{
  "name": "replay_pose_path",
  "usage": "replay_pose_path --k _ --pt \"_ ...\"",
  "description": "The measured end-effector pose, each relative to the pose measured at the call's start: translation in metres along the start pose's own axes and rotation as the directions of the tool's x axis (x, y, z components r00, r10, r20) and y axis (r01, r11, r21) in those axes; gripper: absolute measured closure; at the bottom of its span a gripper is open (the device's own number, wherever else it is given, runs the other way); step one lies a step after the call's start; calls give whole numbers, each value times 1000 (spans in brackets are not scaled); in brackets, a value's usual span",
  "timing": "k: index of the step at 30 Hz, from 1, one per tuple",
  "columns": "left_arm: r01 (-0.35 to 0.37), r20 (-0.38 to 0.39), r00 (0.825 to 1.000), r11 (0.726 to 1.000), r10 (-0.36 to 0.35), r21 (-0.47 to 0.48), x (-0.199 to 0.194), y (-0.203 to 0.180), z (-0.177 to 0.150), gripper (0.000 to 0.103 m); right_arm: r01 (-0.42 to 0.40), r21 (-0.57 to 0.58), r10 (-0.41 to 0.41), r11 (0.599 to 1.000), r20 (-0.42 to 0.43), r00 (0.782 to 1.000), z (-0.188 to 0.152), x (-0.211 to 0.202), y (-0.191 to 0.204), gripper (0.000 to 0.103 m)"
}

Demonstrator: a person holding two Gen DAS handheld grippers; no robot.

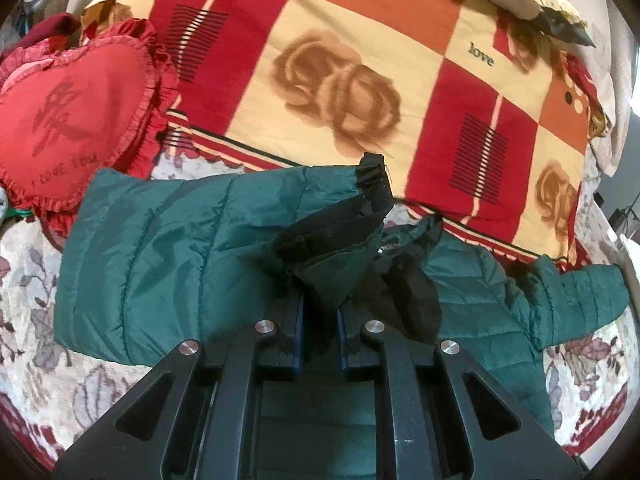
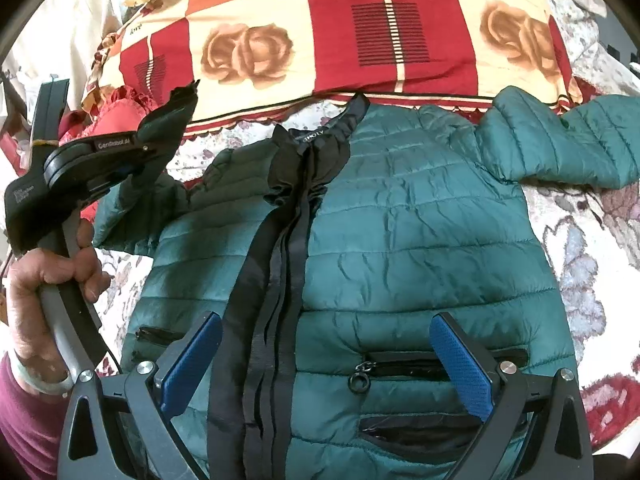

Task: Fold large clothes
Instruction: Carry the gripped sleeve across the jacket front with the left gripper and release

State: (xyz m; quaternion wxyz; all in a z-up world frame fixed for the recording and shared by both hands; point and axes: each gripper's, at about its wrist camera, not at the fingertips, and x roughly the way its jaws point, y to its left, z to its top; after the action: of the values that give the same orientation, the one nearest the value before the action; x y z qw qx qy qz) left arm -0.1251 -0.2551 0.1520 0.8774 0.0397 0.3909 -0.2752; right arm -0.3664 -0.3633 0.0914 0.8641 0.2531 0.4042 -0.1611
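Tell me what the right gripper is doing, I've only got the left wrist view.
Observer: The right gripper is open, jaws wide apart over the lower front of the green jacket.
Operator: What lies between them?
Observer: A pocket zipper with a ring pull.
Operator: Is the front closed?
Observer: The panels meet along the black centre zipper strip; I cannot tell if it is zipped.
Operator: How high is my left gripper?
Observer: The left gripper is raised off the bed, shut on the sleeve.
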Motion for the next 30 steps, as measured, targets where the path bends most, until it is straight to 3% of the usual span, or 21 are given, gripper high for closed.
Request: replay_pose_path --k 9,13,22,30 --pt "38 -39 999 999 -37 30 14 -30 -8 91 100 7 -100 995 2 995 8 14 -22 0" --pt "45 -54 998 998 -43 40 23 -41 -10 91 170 -40 -169 985 28 985 24 24 -27 0" --pt "56 -83 995 996 -50 64 34 -58 -14 91 222 -38 -220 974 57 974 51 49 -41 0" --pt "78 -110 992 994 -69 79 43 -79 -17 91 260 31 -262 965 54 964 54 51 -72 0"
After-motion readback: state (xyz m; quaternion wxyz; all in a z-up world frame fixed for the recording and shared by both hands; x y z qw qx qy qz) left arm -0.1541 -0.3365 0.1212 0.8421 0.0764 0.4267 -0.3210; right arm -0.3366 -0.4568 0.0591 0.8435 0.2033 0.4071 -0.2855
